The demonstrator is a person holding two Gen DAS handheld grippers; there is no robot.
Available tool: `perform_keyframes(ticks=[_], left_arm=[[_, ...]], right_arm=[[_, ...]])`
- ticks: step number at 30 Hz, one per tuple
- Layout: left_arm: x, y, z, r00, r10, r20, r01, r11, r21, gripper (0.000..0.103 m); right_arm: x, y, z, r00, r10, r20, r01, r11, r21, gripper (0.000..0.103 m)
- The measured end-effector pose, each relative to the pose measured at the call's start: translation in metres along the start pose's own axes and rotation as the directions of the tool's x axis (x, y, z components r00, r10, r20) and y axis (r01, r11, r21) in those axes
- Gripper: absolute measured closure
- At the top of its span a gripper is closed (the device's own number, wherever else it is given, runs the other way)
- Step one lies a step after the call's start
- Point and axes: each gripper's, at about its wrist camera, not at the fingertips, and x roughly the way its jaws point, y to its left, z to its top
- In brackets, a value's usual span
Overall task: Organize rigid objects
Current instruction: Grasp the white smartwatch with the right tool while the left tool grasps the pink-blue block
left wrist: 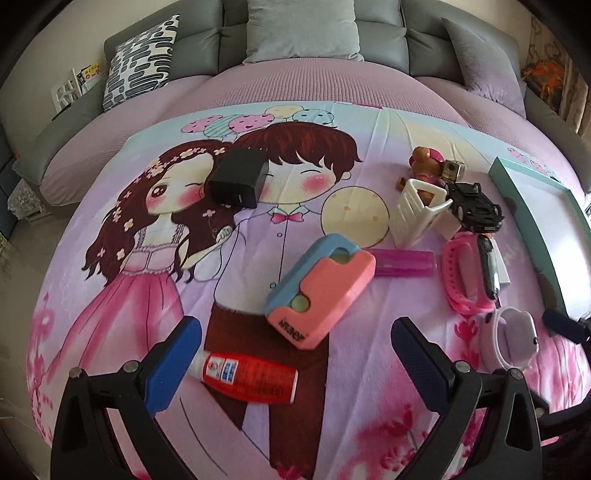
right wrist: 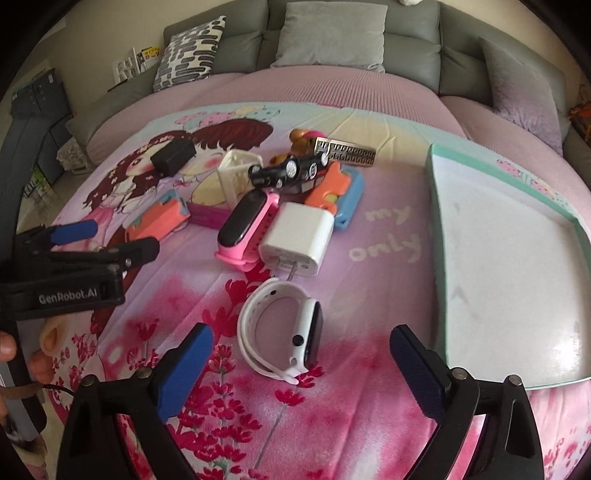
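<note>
My left gripper is open low over the printed bedsheet. A red bottle lies on its side between its fingers, and a pink-and-blue toy lies just ahead of them. My right gripper is open, and a white smartwatch lies on the sheet just ahead of the gap, untouched. Beyond the watch are a white charger, a pink smartwatch, a black toy car and a white toy basket. A black adapter sits further back.
A teal-rimmed shallow box with a white floor lies on the right of the bed. A bear figure, a magenta case and an orange-and-blue toy sit in the pile. Grey sofa cushions stand behind. A hand holds the left gripper.
</note>
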Motion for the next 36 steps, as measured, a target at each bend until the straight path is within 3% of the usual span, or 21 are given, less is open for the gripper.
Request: perform_keyframes(ticks=[8, 12, 19, 25, 29, 36], left_arm=[[0.016, -0.008, 0.009, 1.0, 0.03, 0.0, -0.03, 0.997, 0.073, 0.013], [0.021, -0.01, 0.009, 1.0, 0.027, -0.004, -0.027, 0.996, 0.091, 0.028], [0.023, -0.012, 0.01, 1.0, -0.008, -0.021, 0.01, 0.995, 0.098, 0.044], [0.024, -0.015, 0.011, 0.999, -0.014, -0.03, 0.017, 0.994, 0.109, 0.052], [0.021, -0.017, 0.01, 0.999, -0.017, -0.034, 0.021, 0.993, 0.114, 0.055], [0.018, -0.015, 0.008, 0.999, -0.017, -0.037, 0.021, 0.995, 0.095, 0.055]], right_arm=[[0.013, 0.001, -0.002, 1.0, -0.007, -0.014, 0.007, 1.0, -0.004, 0.008], [0.013, 0.001, -0.003, 1.0, -0.023, -0.006, 0.022, 1.0, -0.012, 0.013], [0.011, 0.0, -0.003, 1.0, -0.026, -0.001, 0.026, 1.0, -0.013, 0.022], [0.01, 0.001, -0.004, 1.0, -0.009, 0.005, 0.009, 1.0, -0.023, 0.03], [0.007, 0.002, -0.004, 1.0, 0.016, 0.017, -0.015, 1.0, -0.027, 0.051], [0.004, 0.0, -0.005, 0.999, 0.026, 0.026, -0.025, 1.0, -0.014, 0.051]])
